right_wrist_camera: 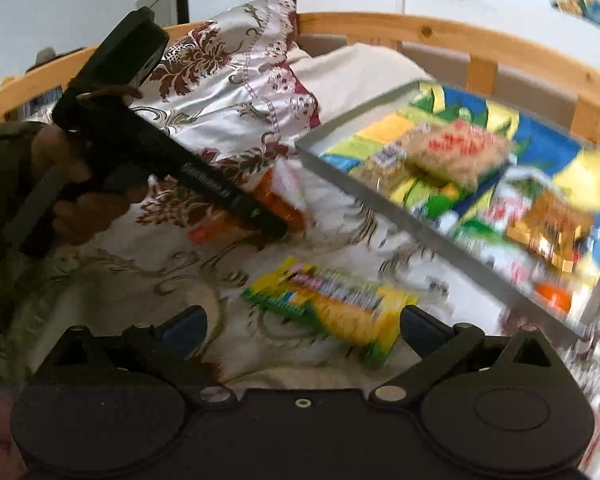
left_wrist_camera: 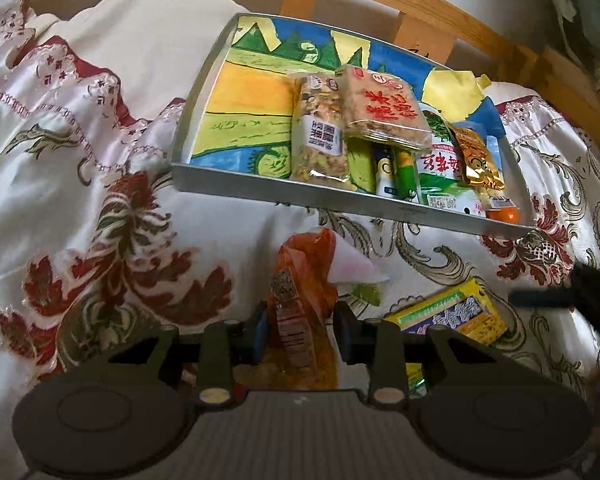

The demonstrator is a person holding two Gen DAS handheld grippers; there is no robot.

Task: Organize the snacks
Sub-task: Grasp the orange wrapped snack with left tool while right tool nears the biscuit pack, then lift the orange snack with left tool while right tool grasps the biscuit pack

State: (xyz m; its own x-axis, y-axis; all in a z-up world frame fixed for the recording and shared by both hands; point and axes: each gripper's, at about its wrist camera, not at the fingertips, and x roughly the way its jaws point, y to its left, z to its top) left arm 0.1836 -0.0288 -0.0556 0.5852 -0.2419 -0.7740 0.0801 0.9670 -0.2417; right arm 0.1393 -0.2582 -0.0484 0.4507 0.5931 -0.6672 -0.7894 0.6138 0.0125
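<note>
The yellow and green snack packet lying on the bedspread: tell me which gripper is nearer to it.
Right. The right gripper hangs open just short of the yellow and green snack packet, jaws either side. The left gripper is off beside it, shut on an orange snack bag.

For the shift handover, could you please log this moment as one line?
left gripper: shut on orange snack bag | right gripper: open, above yellow packet | tray: partly filled
</note>
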